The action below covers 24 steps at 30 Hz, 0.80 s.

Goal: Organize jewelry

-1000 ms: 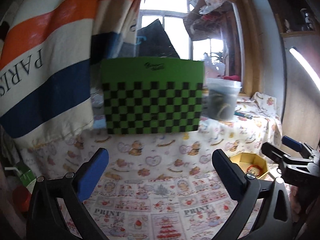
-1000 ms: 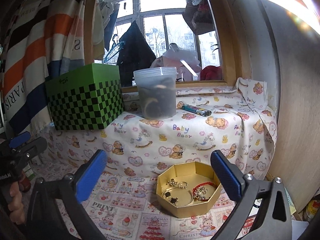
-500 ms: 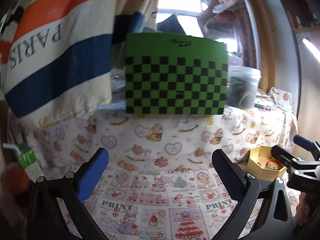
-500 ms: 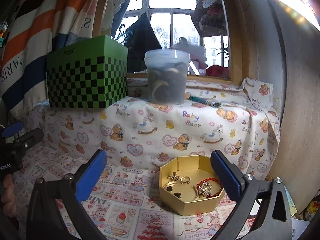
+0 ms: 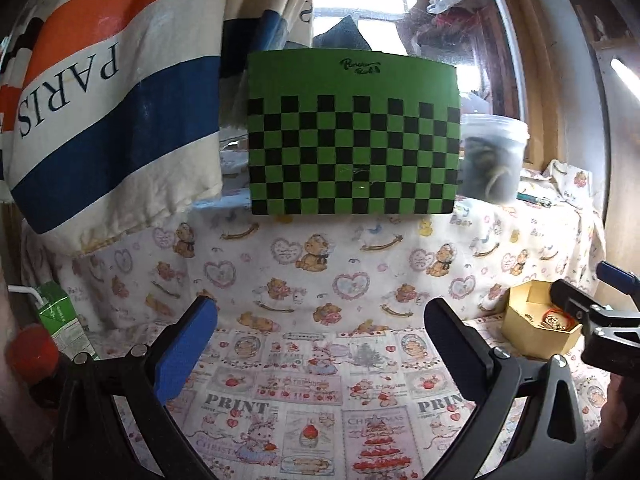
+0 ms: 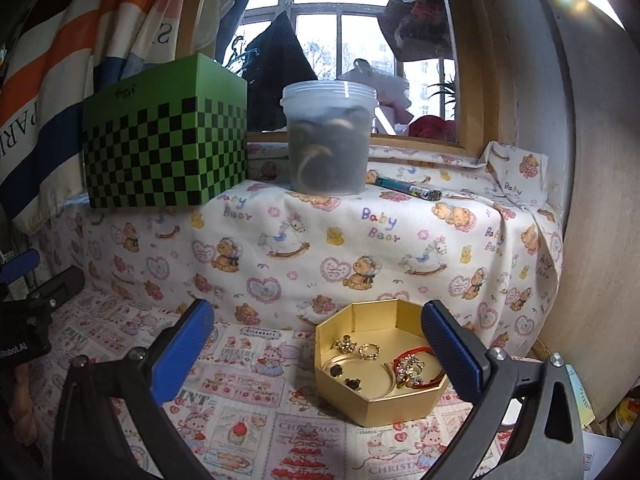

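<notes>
On my far left I see a green drink carton (image 5: 60, 316) with a white straw standing at the edge of the printed cloth (image 5: 320, 380) that covers the worktop. Above it hangs a striped towel (image 5: 100, 92) in orange, white and blue with "PARIS" lettered on it. My left hand-held gripper (image 5: 320, 344) sits wide apart with nothing between its blue pads, over bare cloth. Straight ahead of it, up on a raised ledge draped in a teddy-bear fabric (image 6: 360, 248), stands a green box with a black checker pattern (image 5: 352, 136). Just beside the box, to its right, is a translucent lidded tub (image 6: 328, 140) with dark contents I cannot make out, and right of that lies a pen-like item (image 6: 408, 189) on the ledge. Behind them is a window (image 6: 340, 32).

Lower down and to the right, on the printed cloth at the foot of the ledge, rests the gold octagonal box (image 6: 360, 404), open-topped. Inside it I can see rings (image 6: 370, 350), small dark pieces and a red bracelet (image 6: 412, 364) with sparkling charms. My right hand-held gripper (image 6: 316, 348) is also spread wide and holds nothing; the box lies between its fingers in my view, nearer the right finger (image 6: 452, 352).
</notes>
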Motion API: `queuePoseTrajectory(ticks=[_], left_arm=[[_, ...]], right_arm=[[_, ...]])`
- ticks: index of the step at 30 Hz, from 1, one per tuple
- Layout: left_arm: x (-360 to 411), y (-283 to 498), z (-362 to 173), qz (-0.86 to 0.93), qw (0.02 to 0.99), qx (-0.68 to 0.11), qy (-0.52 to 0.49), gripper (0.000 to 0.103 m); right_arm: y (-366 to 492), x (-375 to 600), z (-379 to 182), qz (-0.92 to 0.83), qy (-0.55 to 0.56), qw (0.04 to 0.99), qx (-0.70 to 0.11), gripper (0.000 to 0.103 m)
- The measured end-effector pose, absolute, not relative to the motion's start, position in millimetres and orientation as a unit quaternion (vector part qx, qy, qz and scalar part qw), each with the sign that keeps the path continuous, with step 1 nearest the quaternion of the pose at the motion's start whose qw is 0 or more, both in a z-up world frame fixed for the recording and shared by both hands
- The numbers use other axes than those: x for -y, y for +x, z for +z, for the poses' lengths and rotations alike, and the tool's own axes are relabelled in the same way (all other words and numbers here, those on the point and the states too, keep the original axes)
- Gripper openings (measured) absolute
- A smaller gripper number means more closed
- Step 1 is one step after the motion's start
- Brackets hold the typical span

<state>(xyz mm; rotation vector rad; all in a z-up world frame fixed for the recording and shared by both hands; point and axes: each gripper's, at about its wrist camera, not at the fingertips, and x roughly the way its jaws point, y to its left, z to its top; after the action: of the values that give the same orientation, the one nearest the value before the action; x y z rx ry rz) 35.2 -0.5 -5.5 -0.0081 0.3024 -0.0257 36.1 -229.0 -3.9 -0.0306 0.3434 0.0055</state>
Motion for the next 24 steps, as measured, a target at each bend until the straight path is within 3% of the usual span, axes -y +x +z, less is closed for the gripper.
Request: queuePoseTrajectory(ticks=[24], left_arm=[[-1.3,36.1,-4.9,-0.010,0.988,-0.153,-0.004,0.103]], right_arm=[[36.5,227.1,-3.0,-0.001,-0.021,0.985,-0.173,0.103]])
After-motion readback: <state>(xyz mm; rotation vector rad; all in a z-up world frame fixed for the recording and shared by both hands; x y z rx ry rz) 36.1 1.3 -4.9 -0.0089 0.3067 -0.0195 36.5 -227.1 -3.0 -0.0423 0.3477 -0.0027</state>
